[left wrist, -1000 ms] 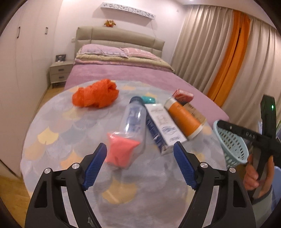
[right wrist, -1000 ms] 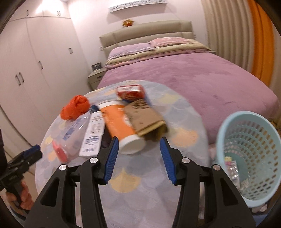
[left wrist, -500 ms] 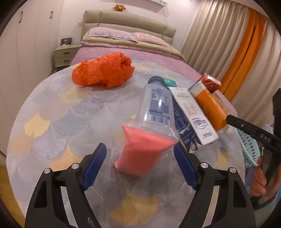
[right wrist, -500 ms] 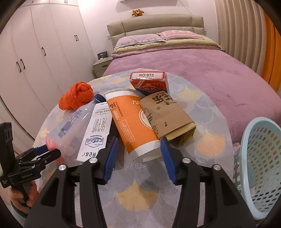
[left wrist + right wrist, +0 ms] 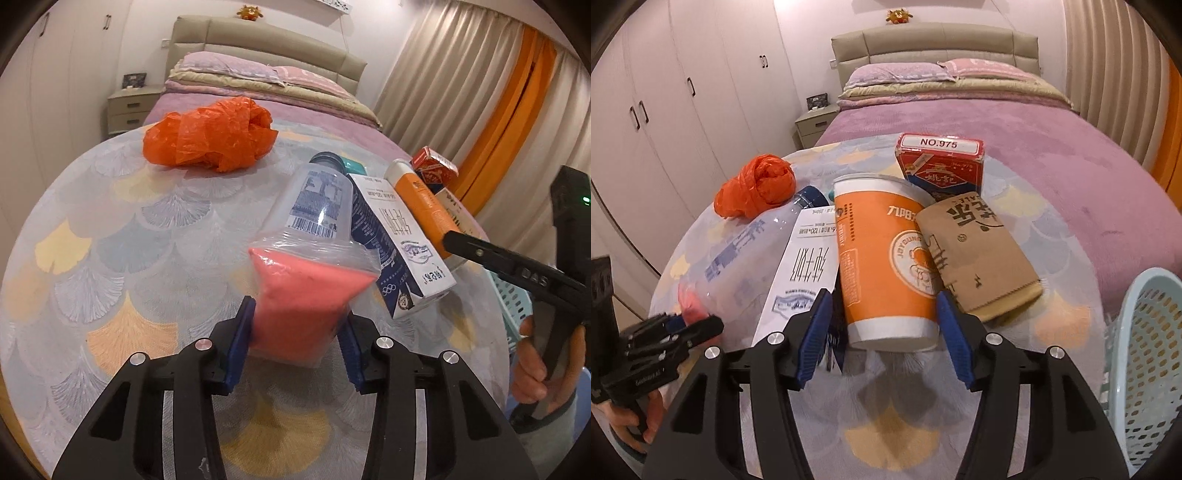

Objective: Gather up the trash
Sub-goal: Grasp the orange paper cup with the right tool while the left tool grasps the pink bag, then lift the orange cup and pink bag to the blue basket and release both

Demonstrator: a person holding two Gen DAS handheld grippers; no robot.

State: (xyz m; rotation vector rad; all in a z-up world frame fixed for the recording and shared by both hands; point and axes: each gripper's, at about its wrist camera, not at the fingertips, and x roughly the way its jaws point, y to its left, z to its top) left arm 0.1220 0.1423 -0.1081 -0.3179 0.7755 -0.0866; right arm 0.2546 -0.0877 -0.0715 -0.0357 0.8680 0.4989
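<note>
Left wrist view: left gripper clamped on the pink-filled base of a clear plastic bottle, both blue pads pressed against its sides, having just closed in on it. Bottle lying on the round scallop-patterned table, dark cap pointing away from the gripper. Just right of the bottle and touching it, a blue-and-white carton lying flat; right of that, an orange paper cup, then a red box farther off. Ahead and to the left, well apart from the gripper — a crumpled orange plastic bag. At the far right, the other gripper's black frame held in a hand, with a pale blue basket partly hidden behind it.

Right wrist view: right gripper spread around the near, white-rimmed end of the orange paper cup, jaws having just been widening; left pad clear of the cup's side, right pad so close to it that contact cannot be told. Cup on its side, base end toward the gripper. Touching the cup on the right, a brown paper sleeve; beyond both, the red box. Left of the cup, the carton, then the bottle, its far end pinched by the left gripper. Orange bag ahead-left. Basket low at the right, off the table's edge.
</note>
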